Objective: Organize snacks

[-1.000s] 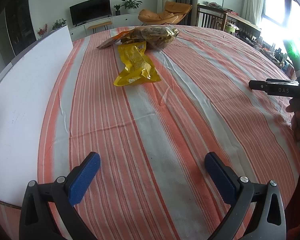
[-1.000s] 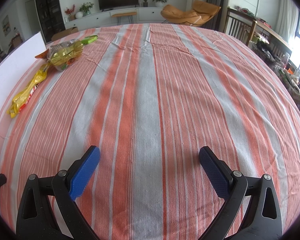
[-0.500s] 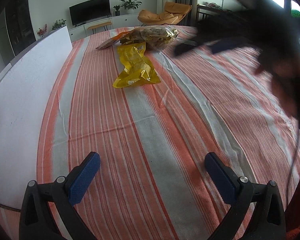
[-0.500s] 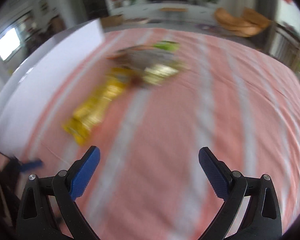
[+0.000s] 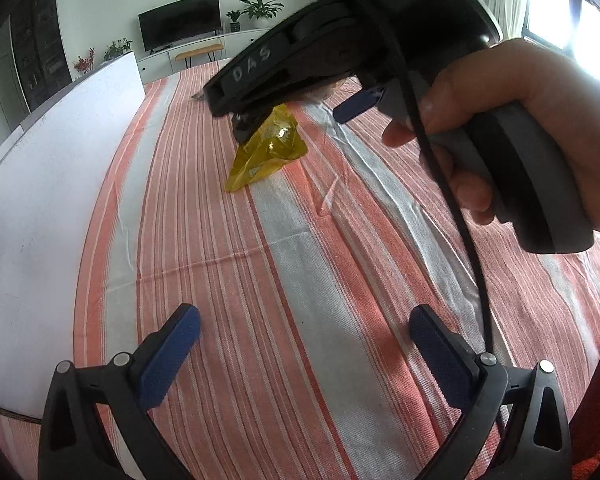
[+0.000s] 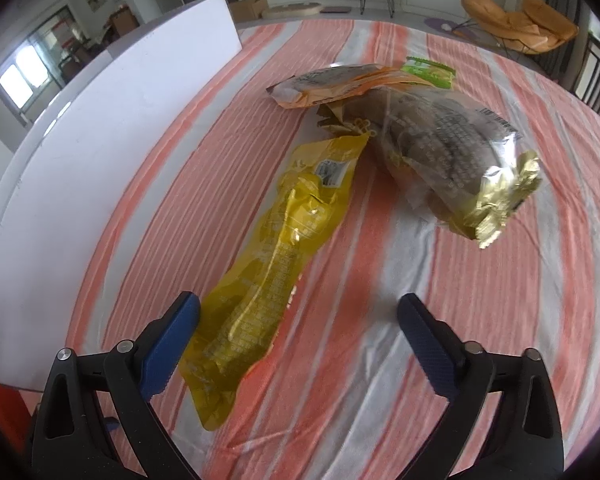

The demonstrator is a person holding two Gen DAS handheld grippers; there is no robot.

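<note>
A long yellow snack bag (image 6: 276, 260) lies flat on the striped tablecloth, its near end just inside the left finger of my open right gripper (image 6: 298, 320). Nothing is gripped. Behind it sit a clear bag with gold ends (image 6: 448, 152) holding dark snacks, a flat orange packet (image 6: 332, 88) and a green packet (image 6: 428, 68). My left gripper (image 5: 300, 344) hangs open over bare cloth near the front. In the left wrist view, a hand holds the right gripper (image 5: 290, 120) above the yellow bag (image 5: 268, 152), hiding the other snacks.
A white board (image 6: 100, 128) stands along the left side of the table (image 5: 340, 280), close to the yellow bag. The striped cloth has small wrinkles. A cable (image 5: 452, 208) hangs from the right gripper. Chairs and a TV unit lie beyond the far edge.
The right gripper swung left and forward across the table, from over bare cloth to above the yellow bag. The left gripper stayed where it was, still open.
</note>
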